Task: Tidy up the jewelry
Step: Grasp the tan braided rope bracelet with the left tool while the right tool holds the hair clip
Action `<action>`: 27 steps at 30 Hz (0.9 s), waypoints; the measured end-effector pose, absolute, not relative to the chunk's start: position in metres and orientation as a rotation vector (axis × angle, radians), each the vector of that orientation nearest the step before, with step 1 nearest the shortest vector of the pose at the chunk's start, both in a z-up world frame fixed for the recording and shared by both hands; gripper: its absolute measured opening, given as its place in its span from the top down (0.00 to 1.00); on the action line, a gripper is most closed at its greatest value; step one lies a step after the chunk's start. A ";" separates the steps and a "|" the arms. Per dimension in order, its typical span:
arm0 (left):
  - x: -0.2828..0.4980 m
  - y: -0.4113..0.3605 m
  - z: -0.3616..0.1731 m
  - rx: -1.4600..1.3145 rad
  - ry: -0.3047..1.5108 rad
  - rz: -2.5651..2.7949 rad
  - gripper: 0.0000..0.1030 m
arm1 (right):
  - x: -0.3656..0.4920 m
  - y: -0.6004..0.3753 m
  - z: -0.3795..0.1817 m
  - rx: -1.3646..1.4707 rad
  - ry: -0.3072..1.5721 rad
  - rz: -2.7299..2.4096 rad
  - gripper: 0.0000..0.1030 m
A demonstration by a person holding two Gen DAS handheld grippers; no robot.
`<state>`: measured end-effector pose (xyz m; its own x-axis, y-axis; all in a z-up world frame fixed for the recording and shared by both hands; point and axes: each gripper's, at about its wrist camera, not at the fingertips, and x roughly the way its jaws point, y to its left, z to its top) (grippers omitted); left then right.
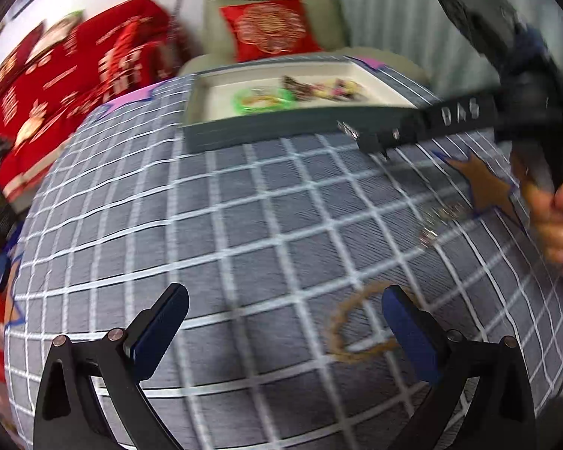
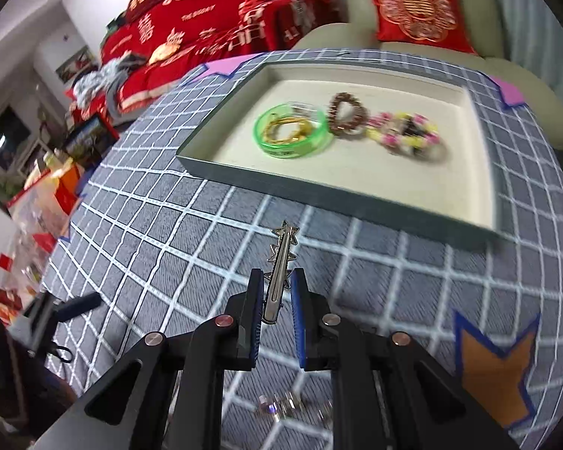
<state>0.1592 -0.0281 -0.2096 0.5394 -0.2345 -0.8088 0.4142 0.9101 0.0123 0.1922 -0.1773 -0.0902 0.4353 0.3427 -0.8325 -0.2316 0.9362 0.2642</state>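
Silver star-studded hair clip (image 2: 279, 262) sits clamped lengthwise in the right tongs (image 2: 277, 288), aimed at the shallow grey tray (image 2: 341, 202) ahead; left tongs (image 1: 285, 322) gape beside a brown beaded bracelet (image 1: 356, 322).

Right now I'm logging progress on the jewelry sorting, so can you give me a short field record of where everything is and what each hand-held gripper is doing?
tray: on the checked tablecloth
in tray: green bangle with gold pieces inside, brown bead bracelet, pink-and-yellow bracelet
right hand-held gripper: shut on silver hair clip, short of the tray
left hand-held gripper: open, holding nothing
still on cloth: brown bead bracelet beside the left gripper's finger; small shiny pieces, blurred
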 end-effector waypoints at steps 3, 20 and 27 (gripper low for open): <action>0.153 -0.044 -0.213 0.246 0.939 -0.430 0.00 | 0.176 -0.194 -0.087 0.164 1.056 0.339 0.84; 0.125 -0.074 -0.210 0.285 0.951 -0.542 0.78 | 0.121 -0.240 -0.088 0.317 1.030 0.271 0.85; 0.125 -0.060 -0.202 0.166 0.944 -0.494 0.79 | 0.111 -0.245 -0.084 0.332 1.013 0.265 0.85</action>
<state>0.1252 -0.0601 -0.2024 0.4854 -0.3332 -0.8083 0.4750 0.8767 -0.0761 0.1108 -0.2454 -0.0844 0.5047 0.3668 -0.7815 -0.0629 0.9185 0.3905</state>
